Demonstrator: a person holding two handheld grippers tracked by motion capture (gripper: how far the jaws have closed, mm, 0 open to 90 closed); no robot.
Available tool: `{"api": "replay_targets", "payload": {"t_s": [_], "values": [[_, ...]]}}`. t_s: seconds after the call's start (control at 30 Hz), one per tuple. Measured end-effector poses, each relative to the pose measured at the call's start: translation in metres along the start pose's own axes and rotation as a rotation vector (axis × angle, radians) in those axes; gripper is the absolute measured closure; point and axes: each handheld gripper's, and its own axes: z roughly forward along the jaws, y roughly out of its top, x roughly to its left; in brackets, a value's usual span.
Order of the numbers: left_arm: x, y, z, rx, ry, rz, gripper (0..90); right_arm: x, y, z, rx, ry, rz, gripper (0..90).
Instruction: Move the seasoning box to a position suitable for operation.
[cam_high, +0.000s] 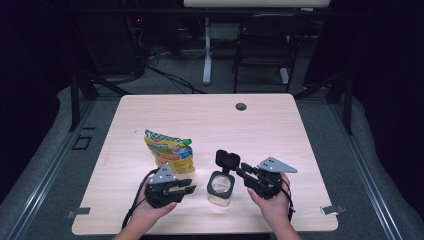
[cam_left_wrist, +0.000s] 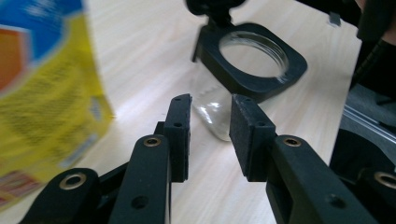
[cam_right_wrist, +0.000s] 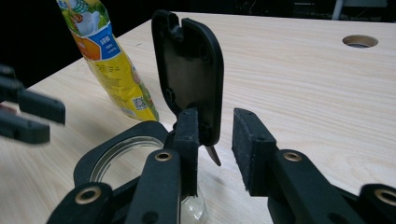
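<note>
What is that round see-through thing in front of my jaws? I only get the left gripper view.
Observer: A glass jar with a black collar. Its hinged lid stands straight up, open.
Operator: Where's the other gripper?
Observer: The right gripper sits close by that lid, jaws open, holding nothing.
Operator: And the yellow blur?
Observer: A standing snack pouch with a green cap at its top corner.

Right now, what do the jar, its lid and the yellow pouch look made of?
Jar: clear glass or hard plastic, see-through and glinting. Lid: matte black plastic, moulded and hinged open. Yellow pouch: glossy printed plastic film, creased and standing.
</note>
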Motion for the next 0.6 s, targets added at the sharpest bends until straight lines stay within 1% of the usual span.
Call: {"api": "replay_targets", "payload": {"t_s": [0.03,0.17,0.2,0.23,0.3,0.33,0.37,0.43,0.47,0.6], "values": [[0.003,0.000,-0.003,-0.010,0.002,-0.006,68.5,0.000,0.000,-0.001,0.002,0.000,-0.007,71.0],[0.017,0.000,-0.016,-0.015,0.026,-0.036,65.8,0.002,0.000,-0.003,0.002,0.002,-0.021,69.7],[0.021,0.000,-0.022,-0.022,0.044,-0.051,65.0,0.002,0.000,-0.003,0.002,0.000,-0.025,69.5],[0.024,0.000,-0.025,-0.029,0.041,-0.055,64.0,0.002,0.000,-0.004,0.002,0.000,-0.030,69.0],[0.030,0.000,-0.032,-0.038,0.052,-0.069,62.8,0.002,0.000,-0.005,0.003,-0.001,-0.030,68.9],[0.033,0.000,-0.036,-0.051,0.064,-0.081,62.7,0.001,0.000,-0.005,0.000,0.001,-0.027,68.8],[0.036,0.000,-0.041,-0.051,0.074,-0.085,62.3,0.001,0.000,-0.006,0.000,0.004,-0.023,68.6],[0.041,-0.001,-0.046,-0.060,0.080,-0.096,61.7,0.000,0.000,-0.007,-0.001,0.005,-0.022,67.8],[0.044,-0.001,-0.050,-0.063,0.091,-0.102,61.3,0.000,0.000,-0.008,-0.006,0.008,-0.019,67.4],[0.053,-0.003,-0.061,-0.072,0.121,-0.119,59.0,0.001,0.003,-0.014,-0.024,0.013,-0.028,66.3]]}}
